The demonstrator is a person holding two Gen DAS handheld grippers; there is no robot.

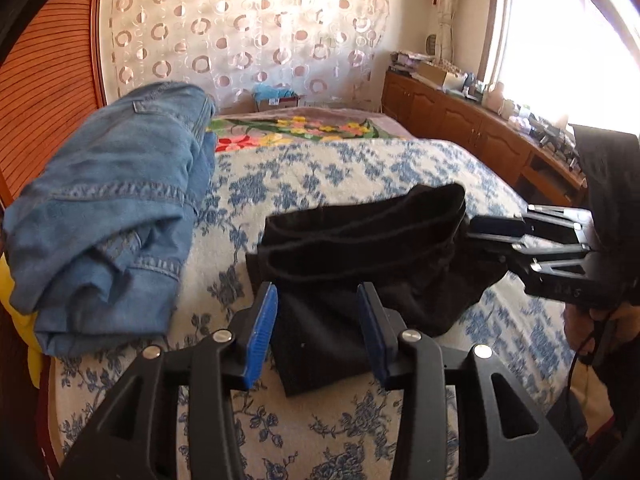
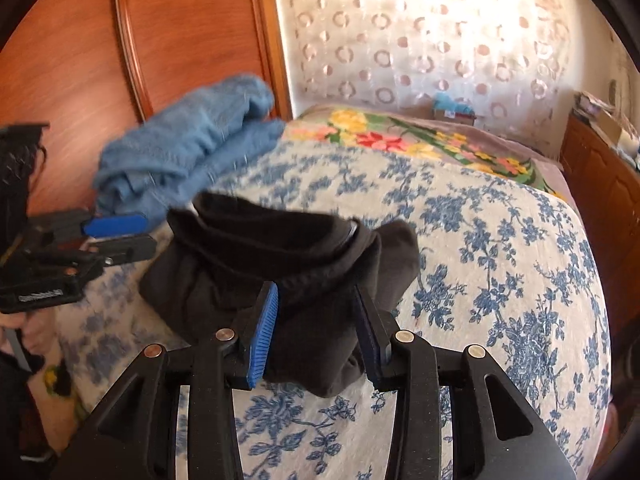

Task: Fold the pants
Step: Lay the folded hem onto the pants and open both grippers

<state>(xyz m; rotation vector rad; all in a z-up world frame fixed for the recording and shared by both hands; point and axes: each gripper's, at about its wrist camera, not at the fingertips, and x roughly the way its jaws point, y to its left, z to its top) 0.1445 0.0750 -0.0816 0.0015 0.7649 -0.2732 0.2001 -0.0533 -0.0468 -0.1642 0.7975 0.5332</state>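
Folded black pants lie in a bundle on the blue-flowered bedspread. My left gripper stands open over the bundle's near end; dark cloth lies between its blue pads without being pinched. My right gripper reaches in from the right, at the bundle's far-right edge. In the right wrist view the black pants fill the middle, and my right gripper is open with cloth between its pads. There my left gripper shows at the left, jaws apart, beside the bundle.
Folded blue jeans sit at the bed's left by the wooden headboard. Farther back lies a bright floral blanket. A wooden cabinet with clutter runs under the window on the right. Bedspread lies bare to the right.
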